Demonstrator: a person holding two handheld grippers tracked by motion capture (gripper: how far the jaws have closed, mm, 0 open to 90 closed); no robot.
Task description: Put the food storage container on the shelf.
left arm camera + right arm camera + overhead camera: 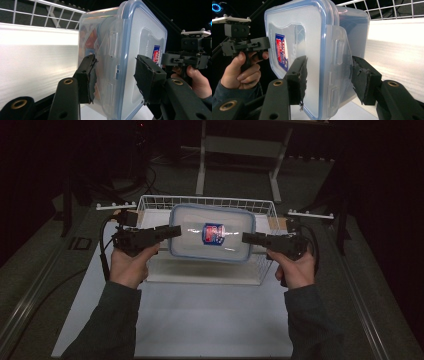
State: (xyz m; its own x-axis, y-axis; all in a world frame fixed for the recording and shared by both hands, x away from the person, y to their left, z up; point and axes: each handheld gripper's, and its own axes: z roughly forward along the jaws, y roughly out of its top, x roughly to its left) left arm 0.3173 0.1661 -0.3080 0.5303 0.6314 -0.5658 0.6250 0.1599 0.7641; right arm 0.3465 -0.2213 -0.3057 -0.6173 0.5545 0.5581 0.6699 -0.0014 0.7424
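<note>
High view shows the left claw [172, 232] and right claw [248, 238] clamping the container [212, 239], contents blurred.

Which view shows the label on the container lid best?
The high view: the label faces the camera whole, centred on the lid. The left gripper view shows it edge-on, partly behind a jaw. The right gripper view shows it slanted but larger.
</note>
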